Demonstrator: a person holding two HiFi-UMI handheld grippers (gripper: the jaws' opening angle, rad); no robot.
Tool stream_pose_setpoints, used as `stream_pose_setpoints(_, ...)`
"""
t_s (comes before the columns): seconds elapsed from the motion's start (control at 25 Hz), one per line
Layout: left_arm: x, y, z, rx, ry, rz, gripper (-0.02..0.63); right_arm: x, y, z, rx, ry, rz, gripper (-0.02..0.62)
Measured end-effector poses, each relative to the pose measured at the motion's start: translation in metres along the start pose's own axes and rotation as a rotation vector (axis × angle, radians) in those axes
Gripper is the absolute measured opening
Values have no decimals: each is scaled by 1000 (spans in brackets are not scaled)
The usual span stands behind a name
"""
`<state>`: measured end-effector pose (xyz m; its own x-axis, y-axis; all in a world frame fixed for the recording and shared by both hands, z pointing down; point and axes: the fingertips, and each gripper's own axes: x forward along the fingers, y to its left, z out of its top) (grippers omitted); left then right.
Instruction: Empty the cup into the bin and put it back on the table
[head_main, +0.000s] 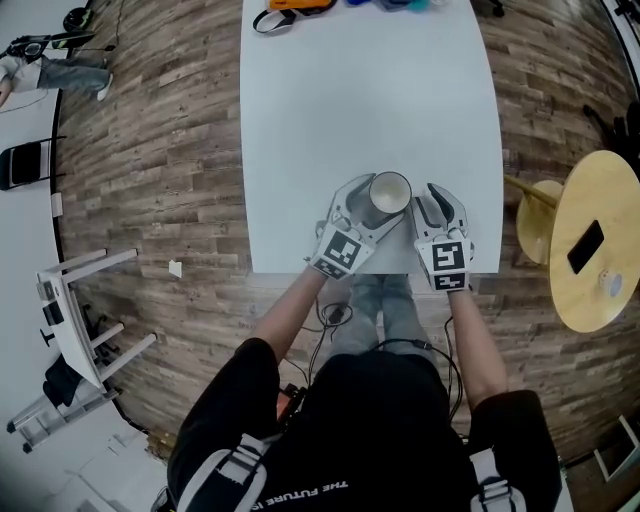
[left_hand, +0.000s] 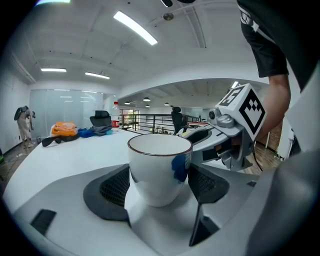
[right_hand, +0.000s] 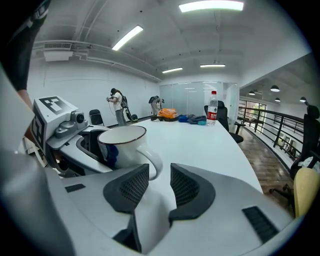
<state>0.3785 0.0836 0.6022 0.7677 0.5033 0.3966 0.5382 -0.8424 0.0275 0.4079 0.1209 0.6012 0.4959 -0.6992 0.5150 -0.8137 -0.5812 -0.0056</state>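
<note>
A white cup (head_main: 390, 192) with a dark rim and a blue mark stands upright on the white table (head_main: 370, 100), near its front edge. My left gripper (head_main: 372, 203) is open around it. In the left gripper view the cup (left_hand: 159, 170) sits between the two dark pads of the left gripper (left_hand: 161, 185), which do not press on it. The right gripper (head_main: 438, 200) rests just right of the cup, open with a narrow gap and nothing inside. In the right gripper view the cup (right_hand: 122, 145) turns its handle toward the right gripper (right_hand: 159, 187).
Orange and blue items (head_main: 295, 5) lie at the table's far end, with a water bottle (right_hand: 213, 107) beside them. To the right stand a round wooden side table (head_main: 600, 280) with a phone on it and a stool (head_main: 540, 220). A white rack (head_main: 80, 320) stands on the floor at left.
</note>
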Motion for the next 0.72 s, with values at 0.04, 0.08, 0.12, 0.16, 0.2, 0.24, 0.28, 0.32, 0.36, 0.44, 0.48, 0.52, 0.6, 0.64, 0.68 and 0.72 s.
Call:
stream_pose_setpoints(0.04,2,0,1,4,-1,-13,356,2,-1,1,0,-3,-4,123)
stream_pose_setpoints(0.08,3,1,1,6,-1,-24,356,4,-3,2,2,-6,-9,123)
stream_pose_setpoints(0.12,4,3,0,6,-1,-34,356,6,-4,3,3,-8,-13,123)
stream_pose_setpoints(0.16,4,4,-1,6,-1,-43,356,8,-5,3,4,-10,-14,123)
stream_pose_setpoints(0.2,5,4,0,8,-2,-52,356,9,-5,3,5,-11,-14,121)
stream_pose_setpoints(0.24,5,5,1,12,-3,-61,356,10,-5,3,6,-13,-12,121)
stream_pose_setpoints(0.28,5,7,2,16,-4,-68,356,11,-5,3,5,-16,-9,121)
stream_pose_setpoints(0.32,6,9,3,21,-3,-73,356,12,-4,4,4,-18,-6,121)
stream_pose_setpoints(0.36,6,11,3,26,-4,-76,356,14,-3,5,5,-21,-2,115)
stream_pose_setpoints(0.44,7,14,4,27,-8,-81,357,16,-3,8,25,-38,8,77)
stream_pose_setpoints(0.48,7,15,4,21,-13,-84,357,16,-4,9,49,-52,16,68)
stream_pose_setpoints(0.52,7,16,4,11,-18,-86,359,16,-4,10,71,-66,25,57)
stream_pose_setpoints(0.6,5,17,4,-11,-27,-88,362,15,-3,11,77,-82,50,55)
stream_pose_setpoints(0.64,4,17,3,-18,-30,-90,365,14,-1,11,73,-85,68,54)
stream_pose_setpoints(0.68,3,16,3,-20,-34,-95,370,13,1,11,73,-87,87,54)
stream_pose_setpoints(0.72,2,14,3,-16,-36,-103,373,13,2,10,78,-90,104,54)
